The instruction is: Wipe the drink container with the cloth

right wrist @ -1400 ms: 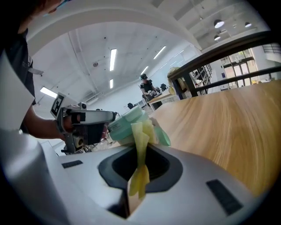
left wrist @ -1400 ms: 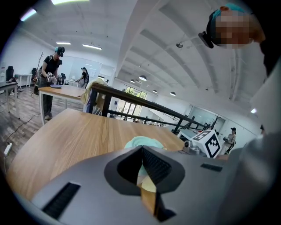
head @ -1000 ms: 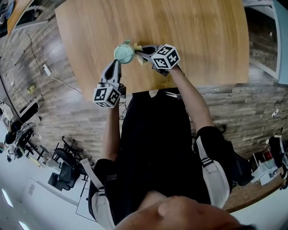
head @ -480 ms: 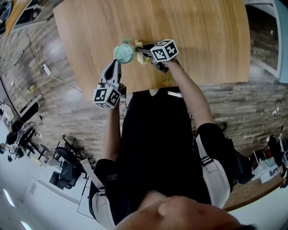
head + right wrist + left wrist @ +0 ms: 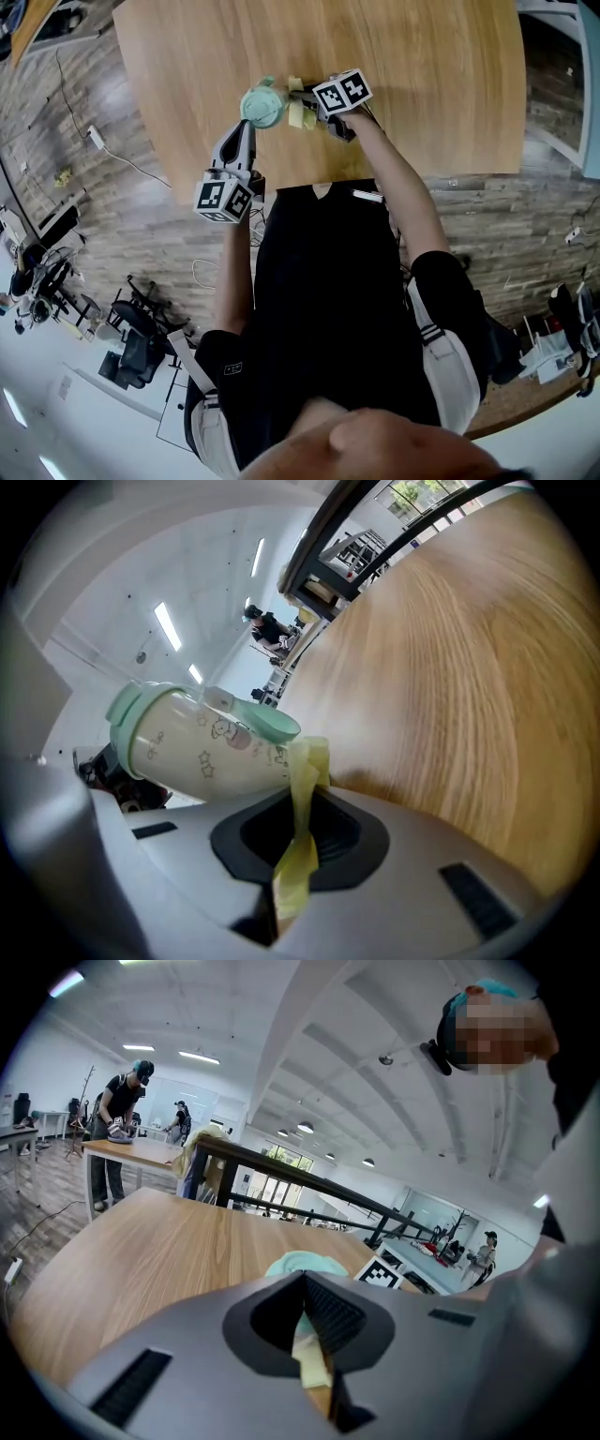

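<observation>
Drink container (image 5: 202, 747), smooth cream cylinder, mint lid (image 5: 126, 716), thin crumpled yellow cloth (image 5: 305, 780)

The counter (image 5: 422, 75) is pale wood, smooth and lightly satin, with fine straight grain. Over the counter, the drink container (image 5: 202, 742) is glossy cream plastic printed with small stars, and its lid is smooth mint-green plastic. The cloth (image 5: 307, 771), also over the counter, is thin yellow fabric, soft, matt and creased. The right tongs (image 5: 295, 841) and left tongs (image 5: 314, 1330) have matt grey plastic shells with black ribbed inner faces. Below the counter, the floor (image 5: 122, 178) is worn-looking wood plank with a dull sheen.
</observation>
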Tool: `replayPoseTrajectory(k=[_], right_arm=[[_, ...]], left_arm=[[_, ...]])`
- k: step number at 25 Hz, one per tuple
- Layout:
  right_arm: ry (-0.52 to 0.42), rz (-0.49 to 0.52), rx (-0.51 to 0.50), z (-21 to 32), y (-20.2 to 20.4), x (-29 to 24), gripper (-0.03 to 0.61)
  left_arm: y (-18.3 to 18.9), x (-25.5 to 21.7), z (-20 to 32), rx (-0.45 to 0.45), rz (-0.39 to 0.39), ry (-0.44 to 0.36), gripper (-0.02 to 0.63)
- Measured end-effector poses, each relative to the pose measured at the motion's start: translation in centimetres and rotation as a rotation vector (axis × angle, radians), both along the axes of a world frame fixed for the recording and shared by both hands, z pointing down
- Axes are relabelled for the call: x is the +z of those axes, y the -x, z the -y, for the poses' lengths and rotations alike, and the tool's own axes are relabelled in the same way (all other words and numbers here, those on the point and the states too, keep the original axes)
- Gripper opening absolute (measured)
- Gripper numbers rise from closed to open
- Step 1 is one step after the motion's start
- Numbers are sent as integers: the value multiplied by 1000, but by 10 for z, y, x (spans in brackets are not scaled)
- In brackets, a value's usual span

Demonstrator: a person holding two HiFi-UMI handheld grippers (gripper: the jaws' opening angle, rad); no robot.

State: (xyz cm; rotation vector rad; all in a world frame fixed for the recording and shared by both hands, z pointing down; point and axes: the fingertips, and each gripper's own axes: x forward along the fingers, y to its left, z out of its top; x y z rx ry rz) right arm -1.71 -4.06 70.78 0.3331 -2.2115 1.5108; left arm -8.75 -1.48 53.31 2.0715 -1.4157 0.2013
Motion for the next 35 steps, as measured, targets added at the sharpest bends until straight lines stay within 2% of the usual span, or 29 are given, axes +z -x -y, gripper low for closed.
replayPoseTrajectory(k=[5, 9, 12, 21, 25, 28, 35], right_arm=[[25, -12, -12, 3, 1, 7, 43], [38, 22, -14, 5, 0, 0, 43], [32, 64, -21, 11, 4, -18, 43], [-5, 200, -140, 18, 7, -95, 43], [-29, 196, -205, 27, 12, -105, 43], [-7, 198, -235, 28, 17, -102, 43], [34, 177, -247, 33, 24, -88, 43]], left_arm=[[0, 0, -1, -1, -6, -1, 23], [-3, 0, -3, 5, -3, -1, 23], [-1, -1, 0, 8, -2, -2, 23], [-1, 1, 0, 19, -7, 3, 23], [-1, 0, -1, 21, -11, 5, 23], [-2, 1, -1, 23, -7, 9, 23], [-2, 1, 0, 14, -11, 17, 23]])
